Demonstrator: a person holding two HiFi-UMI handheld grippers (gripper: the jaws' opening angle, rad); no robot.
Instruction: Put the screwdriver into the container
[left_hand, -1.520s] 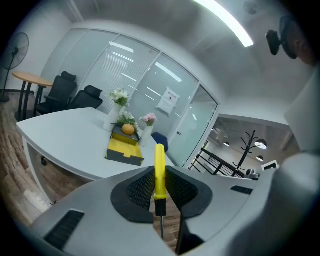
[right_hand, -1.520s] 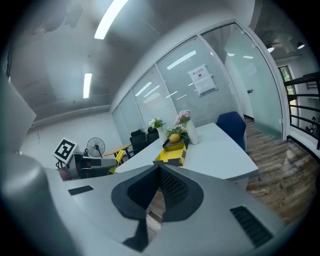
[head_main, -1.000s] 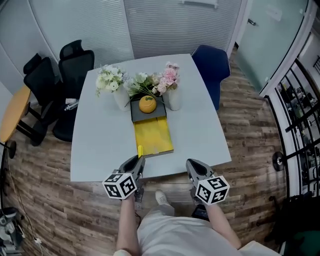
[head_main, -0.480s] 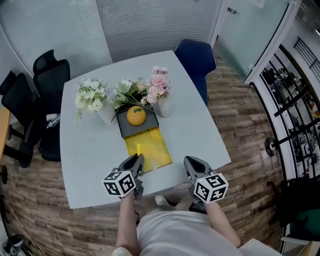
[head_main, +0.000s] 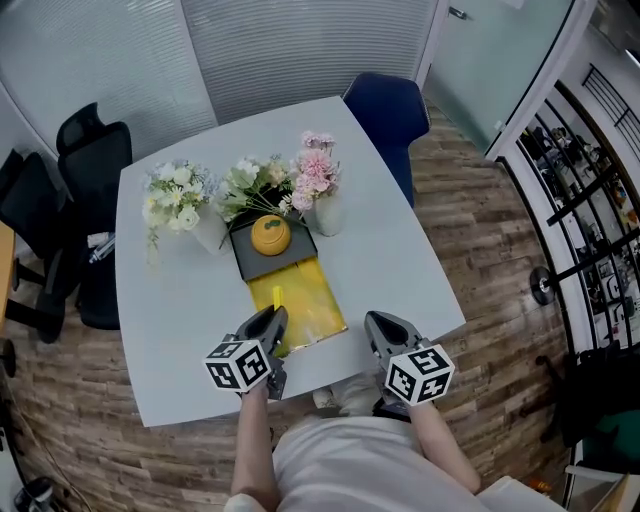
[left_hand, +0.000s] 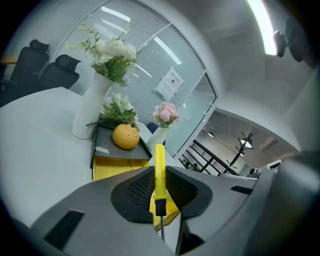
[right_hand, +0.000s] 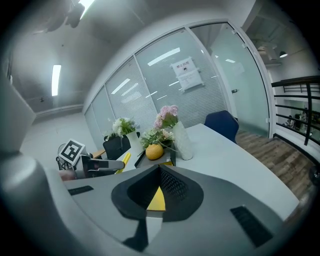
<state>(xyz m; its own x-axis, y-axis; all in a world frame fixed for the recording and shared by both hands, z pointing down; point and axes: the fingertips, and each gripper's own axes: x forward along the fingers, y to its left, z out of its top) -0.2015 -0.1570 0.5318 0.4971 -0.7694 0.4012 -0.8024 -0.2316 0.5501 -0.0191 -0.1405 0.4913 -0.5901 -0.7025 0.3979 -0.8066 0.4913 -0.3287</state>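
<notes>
My left gripper (head_main: 268, 328) is shut on a screwdriver (head_main: 277, 297) with a yellow handle. The handle (left_hand: 159, 167) sticks up from between the jaws, and the thin metal shaft points back below them. It hangs over the near edge of a yellow open tray (head_main: 308, 303). Behind the tray lies a dark grey tray (head_main: 250, 258) with an orange round thing (head_main: 270, 234) on it. My right gripper (head_main: 378, 330) is shut with nothing in it, over the table's front edge to the right of the yellow tray. In the right gripper view the left gripper (right_hand: 95, 165) and screwdriver (right_hand: 124, 159) show at the left.
The white table (head_main: 400, 260) carries three vases of flowers behind the grey tray: white (head_main: 175, 195), green (head_main: 255, 185) and pink (head_main: 318, 175). A blue chair (head_main: 385, 105) stands at the far side and black chairs (head_main: 85, 160) at the left. Wooden floor surrounds the table.
The view has swung and the table now sits nearer under the grippers. Both grippers keep their places in the view, the left still shut on the screwdriver.
</notes>
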